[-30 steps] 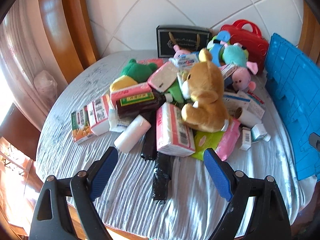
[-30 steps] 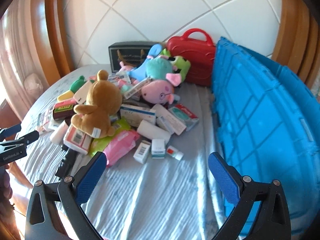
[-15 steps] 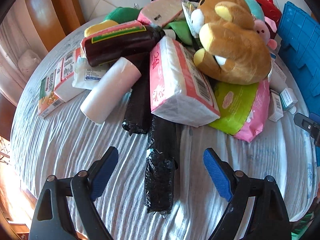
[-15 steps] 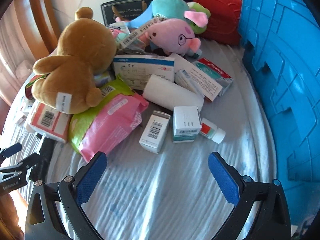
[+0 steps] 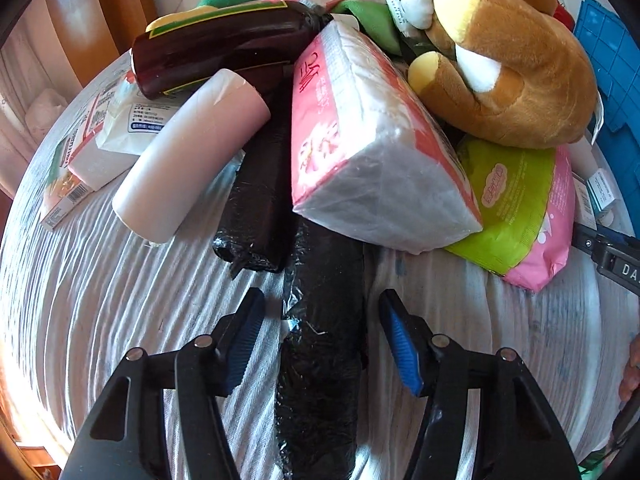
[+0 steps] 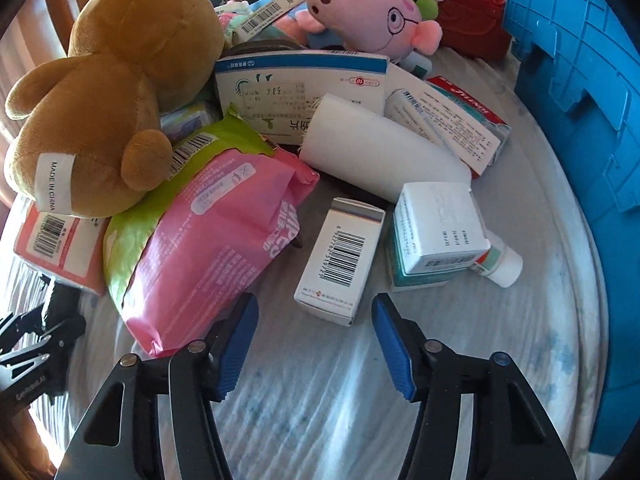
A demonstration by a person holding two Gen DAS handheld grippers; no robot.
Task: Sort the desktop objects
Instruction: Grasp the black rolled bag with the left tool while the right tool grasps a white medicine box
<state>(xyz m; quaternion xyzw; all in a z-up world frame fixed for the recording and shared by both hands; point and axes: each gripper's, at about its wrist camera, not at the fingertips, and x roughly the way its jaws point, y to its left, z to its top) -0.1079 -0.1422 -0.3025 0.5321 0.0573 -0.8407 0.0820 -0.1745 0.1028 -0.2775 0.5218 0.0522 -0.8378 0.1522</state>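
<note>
In the left wrist view a long black plastic-wrapped roll (image 5: 322, 344) lies on the striped cloth between the fingers of my left gripper (image 5: 322, 338), which is open around it, with gaps on both sides. A pink-and-white tissue pack (image 5: 372, 152) rests on the roll's far end. In the right wrist view my right gripper (image 6: 312, 346) is open just short of a white barcoded box (image 6: 340, 260), beside a pink-and-green packet (image 6: 208, 232).
A brown plush bear (image 5: 508, 60), a second black roll (image 5: 256, 184), a white roll (image 5: 188, 156) and a dark bottle (image 5: 228, 44) crowd the pile. A blue crate (image 6: 580, 92) stands at the right. A pink pig plush (image 6: 368, 16) and medicine boxes (image 6: 436, 232) lie near it.
Both grippers have moved forward and down toward the pile. Both have narrowed; the left now straddles the black roll, the right is close to the barcoded box.
</note>
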